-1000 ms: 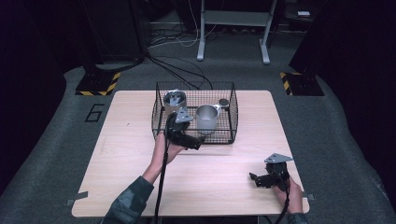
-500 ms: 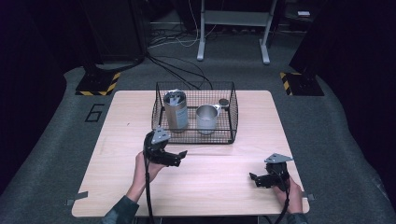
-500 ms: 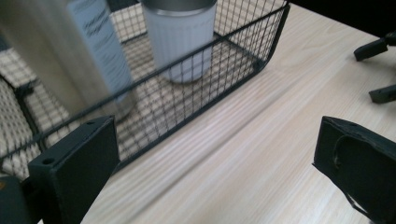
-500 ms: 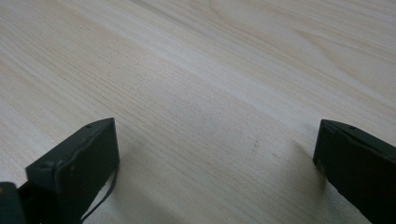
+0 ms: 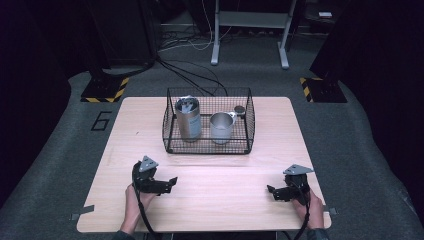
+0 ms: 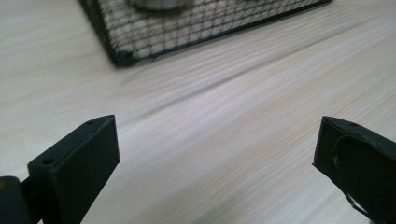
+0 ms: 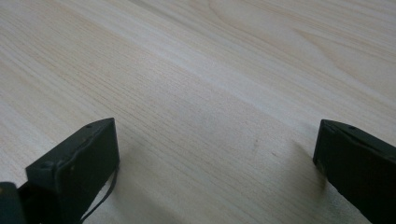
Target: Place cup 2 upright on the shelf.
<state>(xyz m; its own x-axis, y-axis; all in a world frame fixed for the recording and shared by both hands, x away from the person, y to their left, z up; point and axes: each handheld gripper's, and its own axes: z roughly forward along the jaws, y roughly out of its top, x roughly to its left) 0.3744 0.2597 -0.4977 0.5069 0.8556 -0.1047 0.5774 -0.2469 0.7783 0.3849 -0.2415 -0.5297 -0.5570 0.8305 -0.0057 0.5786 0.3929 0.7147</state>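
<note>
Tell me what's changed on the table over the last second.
The left claw pulled back from the wire basket toward the person's table edge, open and empty. The tall metal canister and steel cup stayed in the basket; the right claw stayed put, open.

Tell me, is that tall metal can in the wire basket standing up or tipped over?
Upright. The high view shows the tall metal can standing on its base inside the wire basket, open top upward, beside a shorter metal cup.
</note>
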